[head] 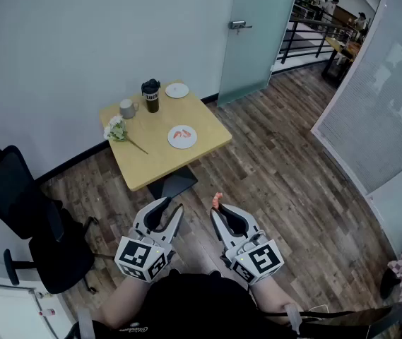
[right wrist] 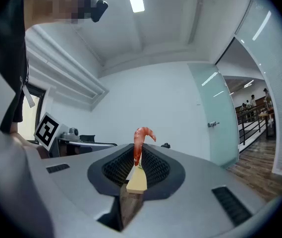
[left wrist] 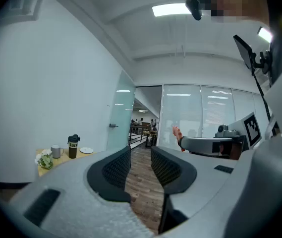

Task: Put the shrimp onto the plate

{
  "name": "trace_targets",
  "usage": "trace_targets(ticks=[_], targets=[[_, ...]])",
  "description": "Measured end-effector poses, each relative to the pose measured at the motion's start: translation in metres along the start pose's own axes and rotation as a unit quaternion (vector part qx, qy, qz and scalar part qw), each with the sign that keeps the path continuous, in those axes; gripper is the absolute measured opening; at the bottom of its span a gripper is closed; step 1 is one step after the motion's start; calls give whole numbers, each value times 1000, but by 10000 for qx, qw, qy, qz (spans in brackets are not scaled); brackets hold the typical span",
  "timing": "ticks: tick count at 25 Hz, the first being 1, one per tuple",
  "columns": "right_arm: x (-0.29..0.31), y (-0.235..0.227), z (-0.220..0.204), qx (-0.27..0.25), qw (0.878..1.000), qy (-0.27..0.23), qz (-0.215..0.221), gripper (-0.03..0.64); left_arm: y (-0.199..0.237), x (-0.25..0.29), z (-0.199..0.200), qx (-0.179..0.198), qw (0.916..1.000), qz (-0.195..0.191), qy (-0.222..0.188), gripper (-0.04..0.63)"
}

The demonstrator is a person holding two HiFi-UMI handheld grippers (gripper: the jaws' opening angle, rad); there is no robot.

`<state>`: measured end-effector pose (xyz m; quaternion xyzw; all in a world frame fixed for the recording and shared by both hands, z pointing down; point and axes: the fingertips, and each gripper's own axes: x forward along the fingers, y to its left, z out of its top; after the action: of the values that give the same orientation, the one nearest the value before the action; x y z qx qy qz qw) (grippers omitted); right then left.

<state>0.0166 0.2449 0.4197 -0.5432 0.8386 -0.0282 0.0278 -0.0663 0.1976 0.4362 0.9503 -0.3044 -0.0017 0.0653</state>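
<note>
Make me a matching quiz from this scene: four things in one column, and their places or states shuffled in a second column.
Things:
1. left claw
2. right claw
3. mug
4. flowers

Places or states:
A. shut on a shrimp
B. grey, beside the tumbler
C. open, nothing between the jaws
D. lying at the table's left edge in the head view

Pairs: 1-C, 2-A, 3-B, 4-D

Orange-red shrimp (right wrist: 141, 139), white plate (head: 189, 145), tan table (head: 157, 162)
</note>
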Motion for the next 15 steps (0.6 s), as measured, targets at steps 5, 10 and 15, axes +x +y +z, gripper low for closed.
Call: trace_targets(ticks=[5, 10, 15], targets=[[-1, -3, -1, 2, 10000, 9, -5, 49, -2, 2, -1, 20, 10000, -29, 33, 130], [-3, -2, -2, -10, 10000, -20, 22, 49, -7, 3, -5, 28, 10000, -62, 48, 130], [-2, 0, 2, -38, 9999, -70, 145, 48, -8, 4, -5, 51, 10000, -48, 52, 130]])
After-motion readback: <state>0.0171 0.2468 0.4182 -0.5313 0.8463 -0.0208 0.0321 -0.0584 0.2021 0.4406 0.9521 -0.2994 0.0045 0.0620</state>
